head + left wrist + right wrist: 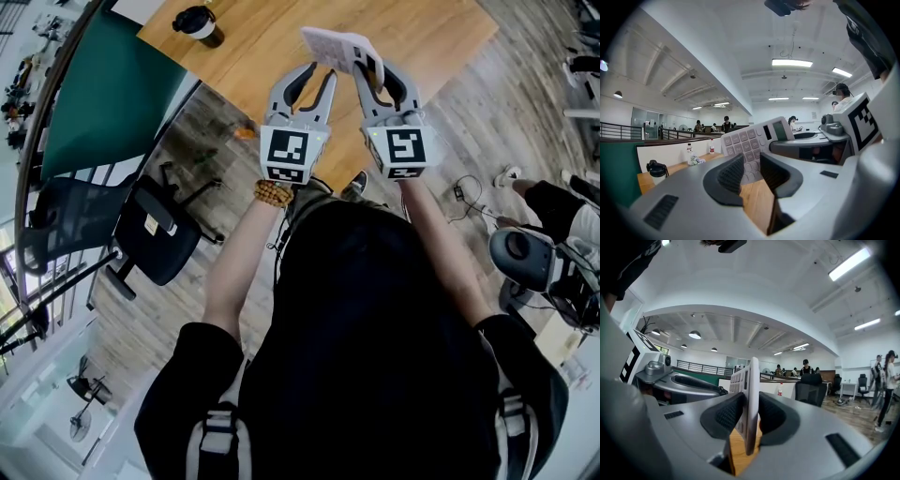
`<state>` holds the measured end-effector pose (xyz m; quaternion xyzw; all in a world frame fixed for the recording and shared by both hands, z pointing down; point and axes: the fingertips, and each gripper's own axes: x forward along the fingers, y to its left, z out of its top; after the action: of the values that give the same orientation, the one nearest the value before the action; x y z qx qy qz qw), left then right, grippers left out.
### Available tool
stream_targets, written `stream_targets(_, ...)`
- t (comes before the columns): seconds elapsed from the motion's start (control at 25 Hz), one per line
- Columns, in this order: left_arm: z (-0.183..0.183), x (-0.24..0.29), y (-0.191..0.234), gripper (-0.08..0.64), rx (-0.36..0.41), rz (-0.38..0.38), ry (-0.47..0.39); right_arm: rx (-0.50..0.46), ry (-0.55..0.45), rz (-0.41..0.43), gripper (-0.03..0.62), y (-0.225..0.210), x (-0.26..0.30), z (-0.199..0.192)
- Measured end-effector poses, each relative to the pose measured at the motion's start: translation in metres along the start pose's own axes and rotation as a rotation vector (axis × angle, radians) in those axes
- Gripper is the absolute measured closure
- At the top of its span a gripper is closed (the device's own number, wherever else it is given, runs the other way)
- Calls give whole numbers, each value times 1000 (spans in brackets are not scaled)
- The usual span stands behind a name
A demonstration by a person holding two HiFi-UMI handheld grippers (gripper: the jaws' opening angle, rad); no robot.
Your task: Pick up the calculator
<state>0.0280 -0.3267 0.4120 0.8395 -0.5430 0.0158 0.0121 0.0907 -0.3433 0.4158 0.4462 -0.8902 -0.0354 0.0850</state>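
Observation:
A white calculator point(342, 47) with grey keys hangs above the wooden table point(431, 37). My right gripper point(373, 67) is shut on it. In the right gripper view the calculator point(751, 394) stands edge-on, upright, squeezed between both dark pads. Just left of it, my left gripper point(322, 71) stands open with nothing between its fingers. In the left gripper view the calculator's keypad point(752, 140) shows beyond my left gripper point(751, 171), tilted, and bare table wood shows through the gap between the pads. Whether the left fingertips touch the calculator I cannot tell.
A black-lidded cup point(199, 23) stands at the table's far left corner; the left gripper view shows the cup point(656, 168) too. A green partition point(112, 84) and a black office chair point(155, 234) are at the left. More desks and people fill the room behind.

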Motion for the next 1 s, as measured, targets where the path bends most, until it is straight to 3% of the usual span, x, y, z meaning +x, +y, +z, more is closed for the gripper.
stream_targets(0.6, -34, -12, 7, 480, -30, 15, 66, 21, 90, 70, 485, 12, 1, -34)
stream_targets(1.0, -50, -22, 17, 488, -44, 28, 99, -10, 127, 69, 491, 14, 0, -46)
